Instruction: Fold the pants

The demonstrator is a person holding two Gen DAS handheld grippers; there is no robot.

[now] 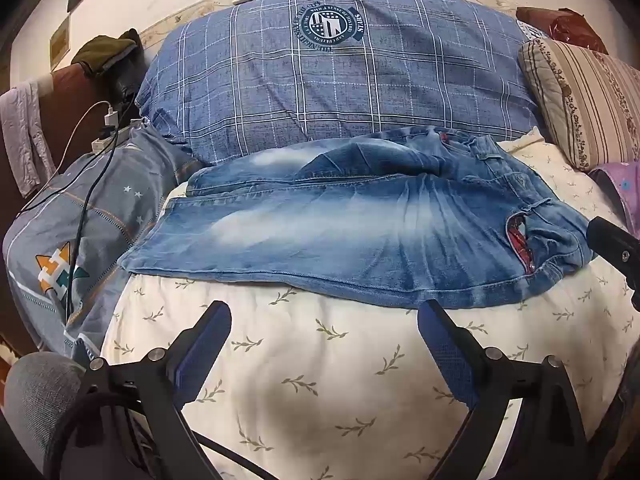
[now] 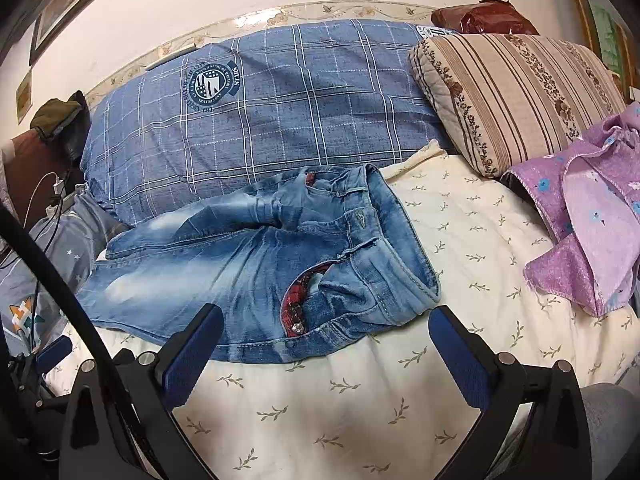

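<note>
jeans [image 1: 360, 236] far leg partly hidden | badge [image 1: 330, 24] lettering illegible

Even, fairly bright indoor light gives sharp, glare-free views, with a soft shadow on the bedsheet [image 1: 304, 412] below and strong fisheye bending and dark corners.

Bed [image 1: 304, 380] covered by cream leaf-print sheet. Directly on it: faded blue jeans [image 1: 360, 236] spread crosswise; blue plaid pillow [image 1: 332, 76] behind, touching jeans; striped floral pillow [image 2: 516, 96] right; purple cloth [image 2: 588, 208] at right edge.
</note>
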